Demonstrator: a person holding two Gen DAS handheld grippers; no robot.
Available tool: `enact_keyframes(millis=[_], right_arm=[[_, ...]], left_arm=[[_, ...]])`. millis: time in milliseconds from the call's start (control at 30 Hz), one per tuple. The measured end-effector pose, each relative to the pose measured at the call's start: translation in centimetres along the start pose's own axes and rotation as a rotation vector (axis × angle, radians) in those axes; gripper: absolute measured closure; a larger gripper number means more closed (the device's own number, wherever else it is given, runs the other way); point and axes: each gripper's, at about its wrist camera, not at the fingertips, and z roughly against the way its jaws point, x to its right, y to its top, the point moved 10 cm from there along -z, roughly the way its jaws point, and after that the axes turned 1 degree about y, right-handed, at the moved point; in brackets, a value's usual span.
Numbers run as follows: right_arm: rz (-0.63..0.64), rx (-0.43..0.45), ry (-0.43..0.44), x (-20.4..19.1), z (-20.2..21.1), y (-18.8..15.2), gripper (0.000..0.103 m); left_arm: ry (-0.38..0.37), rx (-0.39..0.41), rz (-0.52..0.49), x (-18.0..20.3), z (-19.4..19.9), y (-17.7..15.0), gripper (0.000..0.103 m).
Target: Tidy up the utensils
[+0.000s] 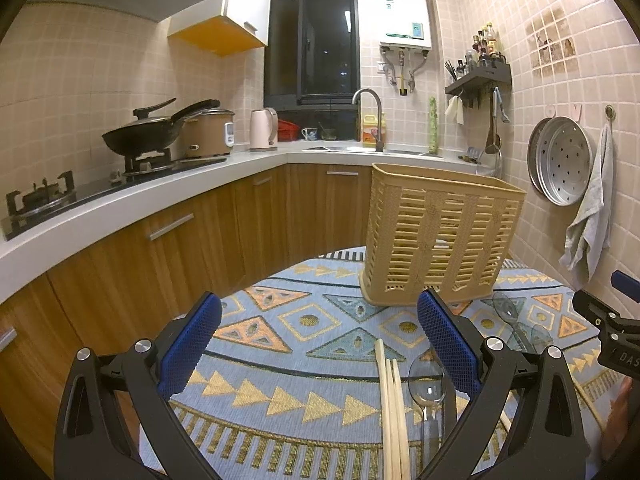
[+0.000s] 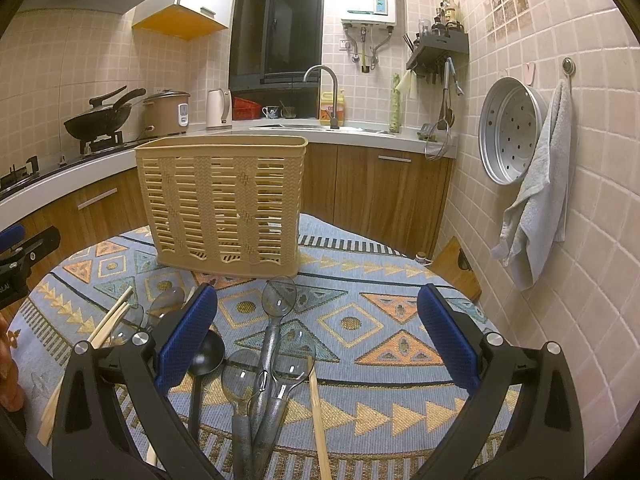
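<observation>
Standing upright at the far side of the patterned tablecloth, the tan slotted utensil basket is seen on the table, with the loose utensils lying on the cloth in front of it. A cluster of clear plastic spoons is spread near the middle of the cloth, a dark spoon is laid just beside them, and a single wooden chopstick is set at their other side. More wooden chopsticks and another clear spoon are seen in the left wrist view. The left gripper is held above these with its blue-padded fingers spread wide and nothing between them. The right gripper is likewise held over the spoon cluster, fingers wide apart and nothing pinched. Beyond the table, a wok and a rice cooker are seen on the counter, and a towel is hung on the tiled wall.
</observation>
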Motion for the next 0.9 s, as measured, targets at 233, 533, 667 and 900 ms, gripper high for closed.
enact_keyframes(millis=[233,533,667,900], right_arm=[[0.005,0.003,-0.005,0.1,-0.3,-0.2,0.007],[0.024,-0.013,-0.042,0.0,0.2,-0.2,0.007],[-0.002,-0.172,0.009,-0.2,-0.9,-1.5,0.007],[-0.101,-0.249,0.148,0.1,-1.0,0.9,0.007]], left_arm=[[0.006,-0.022,0.043,-1.1,-0.5,-0.3,0.007],[-0.070,-0.076,0.089,-1.5,-1.3,-0.7,0.008],[-0.199,-0.163,0.179,-2.3,-1.8,-0.9,0.013],[-0.328,-0.399,0.064,0.0,-3.5,-0.4,0.028]])
